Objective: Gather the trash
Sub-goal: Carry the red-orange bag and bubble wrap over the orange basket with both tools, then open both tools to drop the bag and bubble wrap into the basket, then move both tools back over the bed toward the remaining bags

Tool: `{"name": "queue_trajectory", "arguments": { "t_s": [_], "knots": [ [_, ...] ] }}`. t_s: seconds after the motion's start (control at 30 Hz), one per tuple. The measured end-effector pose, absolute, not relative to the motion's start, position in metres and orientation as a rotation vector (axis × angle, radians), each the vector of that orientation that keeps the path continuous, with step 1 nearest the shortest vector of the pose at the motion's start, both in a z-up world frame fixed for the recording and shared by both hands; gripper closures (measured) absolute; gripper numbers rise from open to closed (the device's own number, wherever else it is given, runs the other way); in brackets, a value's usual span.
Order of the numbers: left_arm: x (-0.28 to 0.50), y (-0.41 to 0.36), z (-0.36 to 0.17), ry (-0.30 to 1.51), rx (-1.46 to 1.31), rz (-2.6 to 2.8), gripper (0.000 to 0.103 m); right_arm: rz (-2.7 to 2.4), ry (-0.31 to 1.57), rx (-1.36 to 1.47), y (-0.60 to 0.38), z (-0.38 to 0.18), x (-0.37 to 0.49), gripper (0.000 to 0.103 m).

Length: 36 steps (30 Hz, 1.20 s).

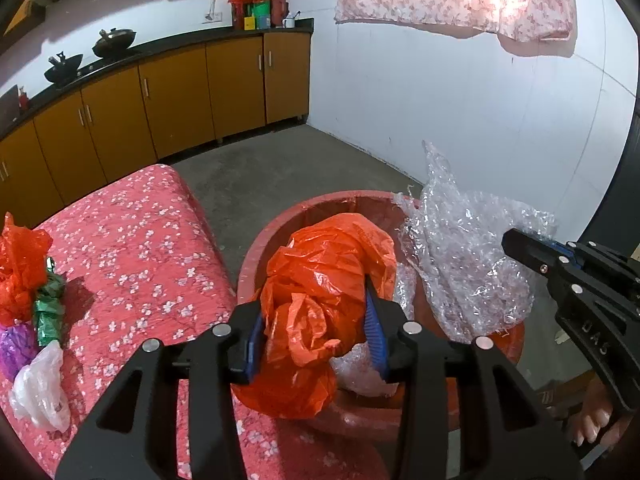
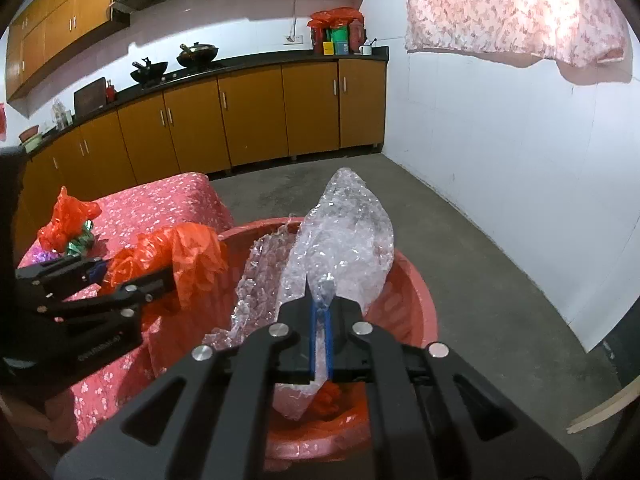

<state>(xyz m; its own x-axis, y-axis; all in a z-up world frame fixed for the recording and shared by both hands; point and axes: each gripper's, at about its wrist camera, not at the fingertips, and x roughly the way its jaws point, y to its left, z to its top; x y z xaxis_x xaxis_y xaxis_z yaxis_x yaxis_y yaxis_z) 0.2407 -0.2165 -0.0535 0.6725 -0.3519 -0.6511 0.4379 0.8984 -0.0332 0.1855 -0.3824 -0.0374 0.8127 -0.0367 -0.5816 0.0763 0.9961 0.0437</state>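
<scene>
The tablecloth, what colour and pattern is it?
Pinkish red with small white blossoms; the tablecloth shows best in the left wrist view.

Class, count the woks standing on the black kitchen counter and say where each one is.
2. One wok stands nearer the cutting board; the other wok, with a lid, stands to its right, closer to the boxes in the corner. None seems hidden.

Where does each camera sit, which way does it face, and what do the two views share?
Left wrist: on the left gripper, looking down along its fingers at the orange plastic bag over the red basin; the right gripper and fingers of a hand show at right.
Right wrist: on the right gripper, shut on bubble wrap over the basin; the left gripper shows at left.
Shared: basin, both bags, floral-covered table, cabinets.
</scene>
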Motion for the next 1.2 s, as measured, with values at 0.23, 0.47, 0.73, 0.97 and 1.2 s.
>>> {"name": "queue_trajectory", "arguments": {
  "t_s": [0.23, 0.47, 0.73, 0.97, 1.2],
  "knots": [
    [0.24, -0.215, -0.06, 0.722, 0.128, -0.438, 0.047, -0.077, 0.622, 0.102, -0.393, -0.046, 0.183, 0.074],
    [0.231, -0.186, -0.055, 0.694, 0.113, -0.379, 0.037, -0.109, 0.597, 0.071, -0.388, -0.043, 0.172, 0.041],
    [0.214, -0.118, -0.041, 0.635, 0.074, -0.258, 0.031, -0.094, 0.559, 0.049, -0.362, -0.032, 0.165, 0.016],
    [0.181, -0.021, -0.03, 0.555, 0.063, -0.05, 0.023, -0.005, 0.552, 0.024, -0.3, -0.022, 0.171, 0.006],
    [0.161, 0.074, -0.041, 0.571, 0.054, 0.168, 0.02, 0.135, 0.538, 0.008, -0.206, -0.018, 0.182, 0.005]
  ]
}}
